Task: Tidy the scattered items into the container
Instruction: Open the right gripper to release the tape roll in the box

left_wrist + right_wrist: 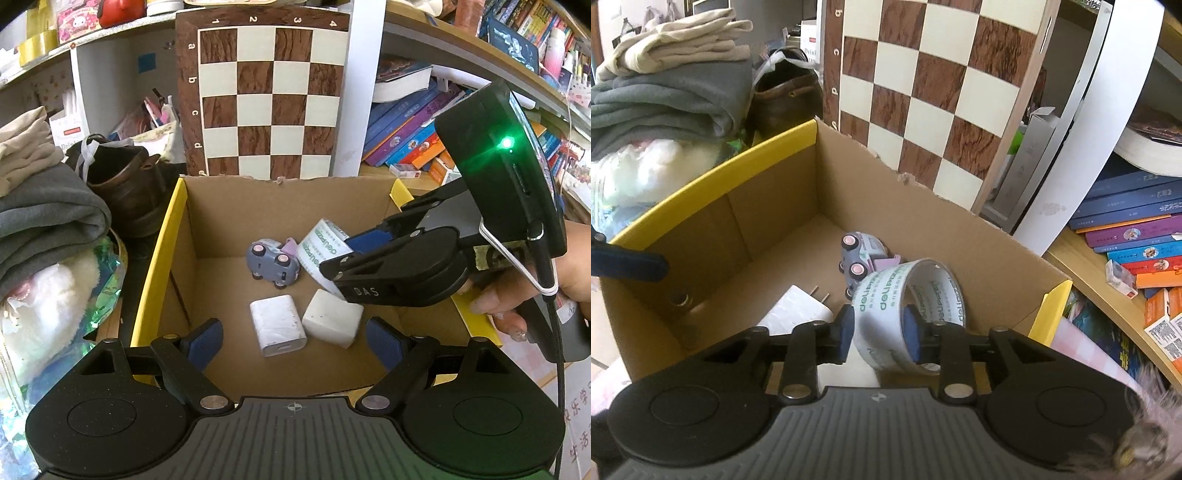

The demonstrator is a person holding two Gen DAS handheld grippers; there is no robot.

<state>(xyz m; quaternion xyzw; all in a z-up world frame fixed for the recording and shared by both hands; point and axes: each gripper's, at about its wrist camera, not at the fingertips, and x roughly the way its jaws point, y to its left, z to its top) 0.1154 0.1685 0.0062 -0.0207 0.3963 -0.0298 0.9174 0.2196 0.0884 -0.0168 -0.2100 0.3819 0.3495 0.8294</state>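
A cardboard box (166, 240) with yellow rims holds a grey toy car (271, 264), a white charger (277, 325) and a white block (332, 323). My right gripper (879, 332) is shut on a roll of white tape with green print (912, 295), one pad outside the ring and one inside, and holds it over the box's right half; the roll also shows in the left wrist view (321, 247). My left gripper (295, 341) is open and empty above the box's near edge. The car (860, 258) and the charger (798, 308) lie below the tape.
A chessboard (273, 99) stands upright behind the box. Folded grey and beige clothes (48, 206) and a brown leather bag (125, 184) crowd the left. Stacked books (413, 133) fill the shelf on the right. A pink cloth (1082, 343) covers the surface to the right.
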